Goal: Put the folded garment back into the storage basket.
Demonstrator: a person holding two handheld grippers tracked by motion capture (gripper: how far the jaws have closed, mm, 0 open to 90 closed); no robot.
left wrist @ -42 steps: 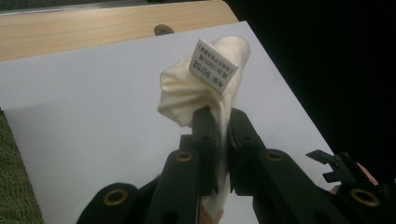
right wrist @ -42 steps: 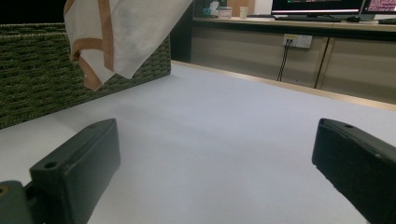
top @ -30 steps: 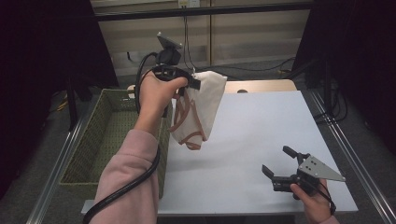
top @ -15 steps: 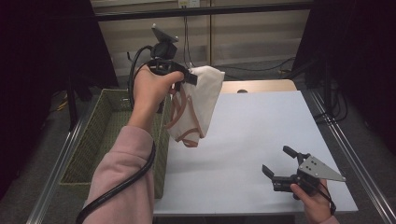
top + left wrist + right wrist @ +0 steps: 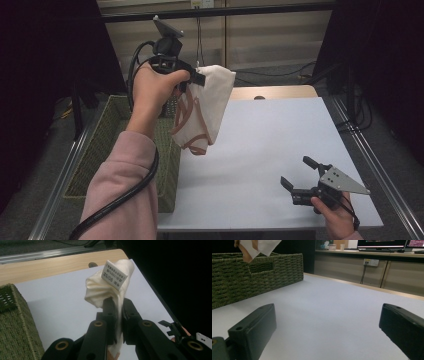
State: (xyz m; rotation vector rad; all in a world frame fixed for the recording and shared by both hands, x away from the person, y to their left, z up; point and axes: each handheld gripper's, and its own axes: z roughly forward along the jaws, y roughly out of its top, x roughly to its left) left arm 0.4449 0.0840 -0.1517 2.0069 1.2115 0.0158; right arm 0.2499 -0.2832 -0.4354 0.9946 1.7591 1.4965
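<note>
Above the near edge of the green woven basket (image 5: 115,150) hangs a cream cloth garment with brown trim (image 5: 202,112), clear of the white desk (image 5: 270,145), pinched in the left tongs (image 5: 119,306), its white label (image 5: 114,277) showing. Well right of the basket, the right tongs (image 5: 299,175) stand spread, empty.

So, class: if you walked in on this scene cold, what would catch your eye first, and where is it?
First, the cream cloth with brown trim, hanging in the air above the white table's left edge, clamped in the left gripper; a small printed label sticks up from it. Next, the green woven basket left of the table. The right gripper waits open near the table's front right corner.
</note>
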